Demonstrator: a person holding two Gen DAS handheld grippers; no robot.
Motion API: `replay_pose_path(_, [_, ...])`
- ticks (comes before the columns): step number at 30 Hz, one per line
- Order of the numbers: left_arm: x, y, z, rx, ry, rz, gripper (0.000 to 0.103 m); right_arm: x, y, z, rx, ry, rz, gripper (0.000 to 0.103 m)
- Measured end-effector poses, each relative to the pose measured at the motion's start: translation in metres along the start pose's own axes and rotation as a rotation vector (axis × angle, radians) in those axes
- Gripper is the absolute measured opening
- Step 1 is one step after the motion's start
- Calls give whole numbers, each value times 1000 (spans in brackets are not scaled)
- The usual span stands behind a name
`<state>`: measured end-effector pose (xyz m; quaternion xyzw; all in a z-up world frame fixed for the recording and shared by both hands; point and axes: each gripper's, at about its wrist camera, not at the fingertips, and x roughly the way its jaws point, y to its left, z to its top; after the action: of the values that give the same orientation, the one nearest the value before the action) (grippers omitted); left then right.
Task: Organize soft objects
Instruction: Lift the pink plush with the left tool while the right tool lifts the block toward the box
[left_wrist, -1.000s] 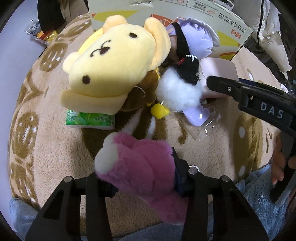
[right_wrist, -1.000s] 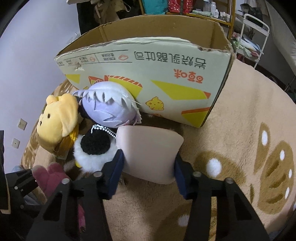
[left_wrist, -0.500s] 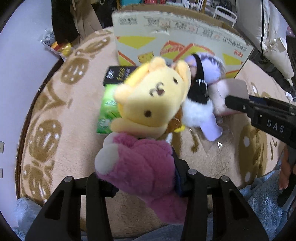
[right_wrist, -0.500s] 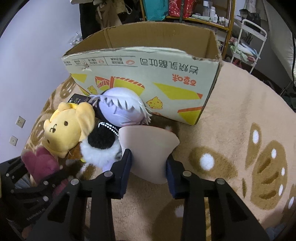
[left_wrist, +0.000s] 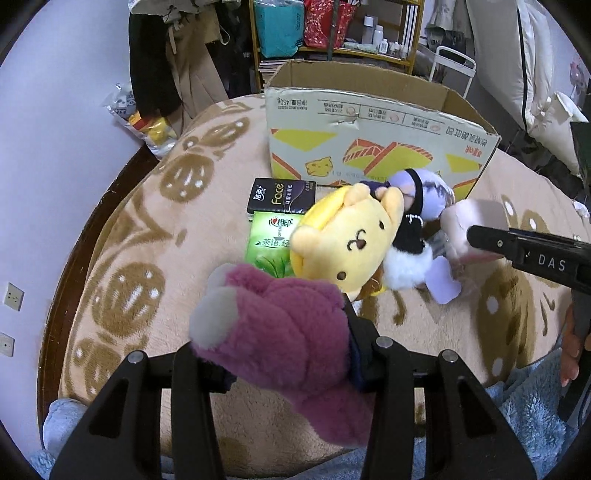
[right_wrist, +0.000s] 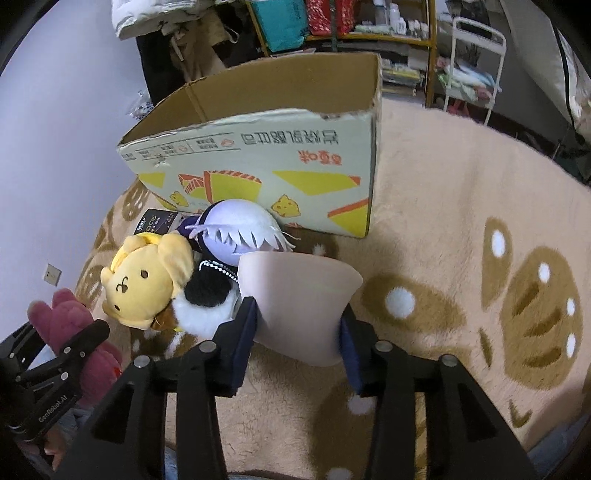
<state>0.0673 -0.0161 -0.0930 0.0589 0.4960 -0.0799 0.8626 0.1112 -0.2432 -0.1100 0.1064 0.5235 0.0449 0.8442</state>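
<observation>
A cluttered room with shelving lay behind a bed covered by a tan blanket. The left gripper was clamped across the middle of a pink plush toy, its long axis running out from the jaws toward the pale paw. The right gripper was closed on a beige cushion, visibly pinched, soft and light. A yellow plush and a purple-haired doll lay touching, just before the open cardboard box near the blanket's far edge.

Pink plush; yellow bear; lilac-haired doll; beige blanket, brown paw prints; yellow-patterned box.
</observation>
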Motion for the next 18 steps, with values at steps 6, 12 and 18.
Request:
replay_pose_path(6, [-5, 3, 0, -10, -29, 7, 45, 3, -6, -1, 34, 2, 16, 50])
replay_pose_path(12, [-15, 7, 1, -13, -85, 27, 45, 7, -11, -1, 56, 10, 10, 50])
replay_pose_path(18, [-33, 9, 3, 2, -179, 60, 45, -6, 2, -1, -3, -41, -55, 46])
